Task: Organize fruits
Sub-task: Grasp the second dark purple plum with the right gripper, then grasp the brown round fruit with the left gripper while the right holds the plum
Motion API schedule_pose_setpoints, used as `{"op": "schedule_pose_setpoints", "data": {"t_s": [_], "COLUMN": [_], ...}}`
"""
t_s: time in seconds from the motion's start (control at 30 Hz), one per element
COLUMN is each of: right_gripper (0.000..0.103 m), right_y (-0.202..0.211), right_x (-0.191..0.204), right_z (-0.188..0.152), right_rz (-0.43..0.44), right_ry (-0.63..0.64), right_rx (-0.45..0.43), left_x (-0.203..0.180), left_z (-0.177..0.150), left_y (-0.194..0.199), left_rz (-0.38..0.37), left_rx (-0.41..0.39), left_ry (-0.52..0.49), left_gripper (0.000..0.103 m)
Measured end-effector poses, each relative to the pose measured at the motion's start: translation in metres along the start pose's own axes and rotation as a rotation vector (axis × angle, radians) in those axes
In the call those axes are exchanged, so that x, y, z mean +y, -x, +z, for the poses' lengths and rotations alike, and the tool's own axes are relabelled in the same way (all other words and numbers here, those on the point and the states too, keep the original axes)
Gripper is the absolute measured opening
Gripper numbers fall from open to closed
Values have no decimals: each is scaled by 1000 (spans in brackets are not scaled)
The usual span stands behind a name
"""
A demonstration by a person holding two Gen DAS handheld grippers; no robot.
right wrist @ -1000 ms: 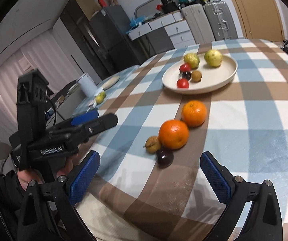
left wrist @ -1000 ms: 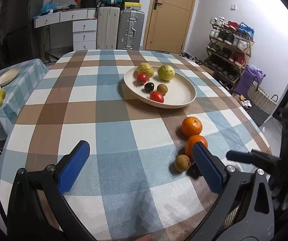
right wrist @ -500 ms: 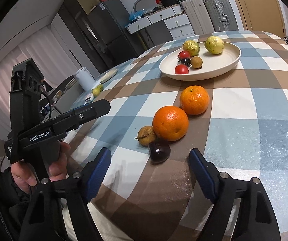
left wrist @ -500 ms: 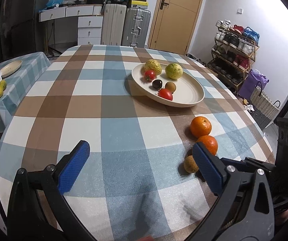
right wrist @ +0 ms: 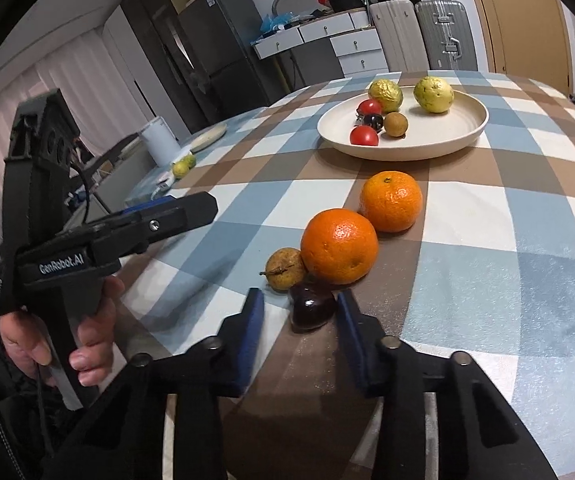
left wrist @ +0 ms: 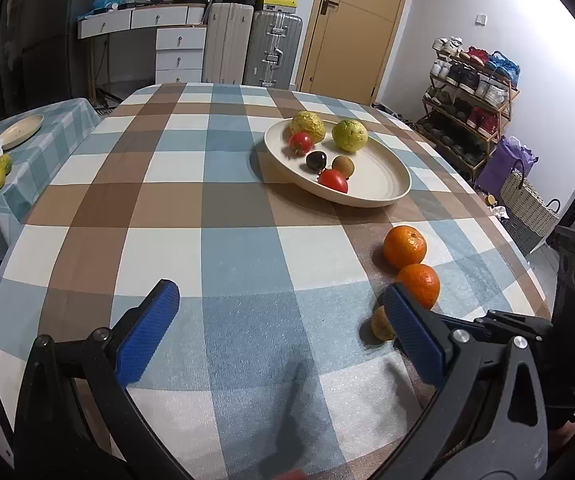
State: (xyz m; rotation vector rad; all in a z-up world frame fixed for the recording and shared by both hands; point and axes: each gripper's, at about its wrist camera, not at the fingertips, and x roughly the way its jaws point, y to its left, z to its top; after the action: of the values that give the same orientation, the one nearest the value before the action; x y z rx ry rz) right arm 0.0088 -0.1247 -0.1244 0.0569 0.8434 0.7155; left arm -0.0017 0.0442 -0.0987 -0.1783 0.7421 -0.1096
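A cream plate (left wrist: 383, 176) (right wrist: 447, 136) on the checked tablecloth holds two yellow-green fruits, two red tomatoes, a dark plum and a small brown fruit. In front of it lie two oranges (right wrist: 339, 246) (right wrist: 391, 200), a small brown pear-like fruit (right wrist: 285, 269) and a dark plum (right wrist: 311, 306). My right gripper (right wrist: 301, 312) stands around the dark plum, jaws narrowed, the right pad close to it, a gap on the left. My left gripper (left wrist: 279, 320) is wide open and empty above the tablecloth, left of the oranges (left wrist: 405, 246).
The table's near edge is just below both grippers. A side table (left wrist: 19, 148) at left carries a plate and lemons. Suitcases, drawers, a door and a shoe rack stand behind. The left gripper's body (right wrist: 87, 248) is at left in the right wrist view.
My right gripper has moved forward and down to the dark plum and narrowed its jaws around it. My left gripper has drifted slightly and stayed open.
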Motion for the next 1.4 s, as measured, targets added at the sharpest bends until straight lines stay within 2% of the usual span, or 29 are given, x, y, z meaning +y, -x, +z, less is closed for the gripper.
{"op": "schedule_pose_setpoints", "data": {"t_s": [0.07, 0.1, 0.53, 0.73, 1.0, 1.23, 1.4], "right_gripper": [26, 25, 24, 24, 24, 24, 24], "right_y": [-1, 0, 5, 13, 28, 36, 43], "right_x": [-1, -2, -5, -17, -31, -44, -50], "right_z": [1, 0, -2, -2, -1, -6, -6], "right_rz": [-13, -15, 20, 30, 30, 34, 37], "right_ry": [3, 0, -17, -73, -105, -138, -156], "right_rx": [-2, -5, -20, -40, -87, -114, -134], "left_x": [1, 2, 4, -1, -25, -45, -51], "left_z": [-1, -1, -1, 0, -3, -2, -1], "left_y": [-1, -2, -3, -2, -4, -18, -29], "left_rz": [2, 3, 4, -22, -68, -115, -79], "left_rx": [1, 2, 4, 18, 50, 126, 152], "left_ry": [0, 2, 7, -9, -94, -171, -203], "left_gripper": [102, 102, 102, 102, 102, 102, 102]}}
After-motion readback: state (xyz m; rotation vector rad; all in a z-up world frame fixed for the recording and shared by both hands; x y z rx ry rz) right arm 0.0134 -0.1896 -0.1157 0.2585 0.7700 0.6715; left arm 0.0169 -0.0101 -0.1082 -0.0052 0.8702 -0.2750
